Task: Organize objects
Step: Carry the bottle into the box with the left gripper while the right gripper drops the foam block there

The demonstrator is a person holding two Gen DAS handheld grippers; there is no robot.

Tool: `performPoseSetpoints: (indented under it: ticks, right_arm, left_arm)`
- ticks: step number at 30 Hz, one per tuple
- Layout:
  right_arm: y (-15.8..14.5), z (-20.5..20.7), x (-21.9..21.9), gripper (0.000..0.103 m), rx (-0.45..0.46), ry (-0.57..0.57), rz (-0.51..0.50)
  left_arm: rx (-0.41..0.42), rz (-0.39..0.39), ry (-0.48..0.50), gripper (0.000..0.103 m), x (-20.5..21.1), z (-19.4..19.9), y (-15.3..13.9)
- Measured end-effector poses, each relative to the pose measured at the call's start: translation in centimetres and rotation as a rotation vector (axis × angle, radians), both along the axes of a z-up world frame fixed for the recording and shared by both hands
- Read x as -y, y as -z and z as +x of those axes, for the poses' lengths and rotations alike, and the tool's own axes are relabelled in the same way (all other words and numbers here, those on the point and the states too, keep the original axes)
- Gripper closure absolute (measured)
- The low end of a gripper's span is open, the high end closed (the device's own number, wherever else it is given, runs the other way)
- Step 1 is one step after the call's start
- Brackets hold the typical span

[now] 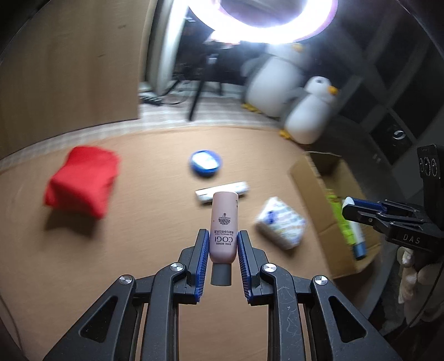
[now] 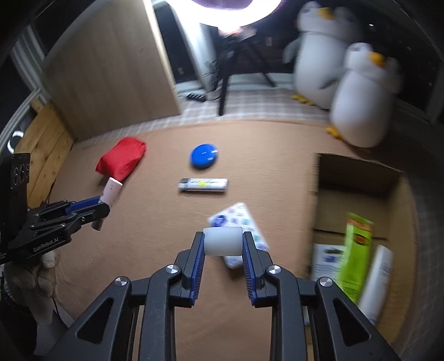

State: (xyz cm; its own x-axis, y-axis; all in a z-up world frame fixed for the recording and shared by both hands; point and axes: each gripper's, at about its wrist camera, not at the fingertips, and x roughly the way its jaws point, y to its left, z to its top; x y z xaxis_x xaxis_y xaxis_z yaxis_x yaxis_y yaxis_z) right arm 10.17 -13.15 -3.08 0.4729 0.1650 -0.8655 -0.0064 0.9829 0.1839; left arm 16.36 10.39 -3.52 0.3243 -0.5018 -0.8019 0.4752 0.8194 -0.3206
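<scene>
- Two grippers are in view, each with its jaws clenched on an item above a tan surface (image 1: 144, 172).
- The left gripper (image 1: 222, 244) grasps a pink tube (image 1: 224, 222) by its lower body, grey cap toward the camera. The print reads upside down: "COGI" and "EVEN SERIES"; the smaller lines are not legible. In the right wrist view the same gripper (image 2: 101, 207) shows "GenRobot.AI" on its body, with the tube (image 2: 111, 191) rising from its tip.
- The right gripper (image 2: 223, 244) grasps a white cylindrical item (image 2: 222, 241) crosswise between the blue pads; no label can be read on it. In the left wrist view this gripper (image 1: 349, 207) bears the letters "DAS".
- Lying on the surface, apart from one another: a red folded cloth (image 1: 82, 180), a blue round tin (image 1: 206, 162), a white printed tube (image 2: 203, 184) and a white packet with blue printing (image 1: 281, 222). Their writing is too blurred to read.
- In the left wrist view the pink tube overlaps the white printed tube (image 1: 222, 191); contact cannot be told.
- An open cardboard box (image 2: 358, 177) stands at the right edge of the surface. It holds a green package (image 2: 356, 250), a white box with blue print (image 2: 327, 261) and a white tube (image 2: 377, 280); the lettering is illegible.
- Two plush penguins (image 2: 358, 100) stand beyond the surface, beside a tripod (image 2: 224, 86) under a ring light (image 1: 277, 25).
</scene>
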Motion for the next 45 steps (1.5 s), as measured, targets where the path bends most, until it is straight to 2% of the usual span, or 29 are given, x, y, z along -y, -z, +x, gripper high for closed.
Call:
performPoseSetpoints:
  ticks: [7, 15, 24, 25, 26, 28, 30, 37, 45]
  right_arm:
    - [-0.9, -3.6, 6.3, 0.080, 0.024, 0.109, -0.016]
    - [0.0, -6.1, 12.1, 0.079, 0.016, 0.205, -0.004]
    - [1.6, -6.4, 14.6, 0.077, -0.004, 0.209, 0.014]
    - [1.6, -6.5, 14.6, 0.076, -0.002, 0.207, 0.017]
    - [1.6, -6.5, 14.6, 0.072, 0.000, 0.202, 0.021]
    - [1.5, -6.6, 14.9, 0.063, 0.013, 0.204, 0.022]
    - [1.4, -6.7, 15.2, 0.051, 0.024, 0.210, 0.028]
    - [1.5, -6.8, 15.5, 0.051, 0.032, 0.205, 0.083]
    - [1.2, -6.7, 13.5, 0.051, 0.070, 0.187, 0.109]
  left_arm:
    - [-0.003, -0.037, 0.114, 0.080, 8.9, -1.9, -0.7]
    - [-0.023, -0.034, 0.203, 0.080, 18.3, -3.0, 0.4]
    - [-0.054, -0.012, 0.242, 0.080, 24.0, -3.5, 2.5]
    - [-0.052, -0.009, 0.245, 0.074, 24.3, -3.5, 2.5]
    - [-0.053, -0.004, 0.246, 0.056, 24.4, -3.6, 2.5]
    - [-0.043, -0.011, 0.235, 0.038, 24.4, -3.6, 2.4]
    - [-0.027, -0.007, 0.224, 0.037, 24.2, -3.7, 2.1]
    - [-0.035, -0.007, 0.182, 0.037, 22.4, -3.5, 1.8]
    - [-0.019, 0.000, 0.089, 0.037, 15.5, -3.6, 0.4]
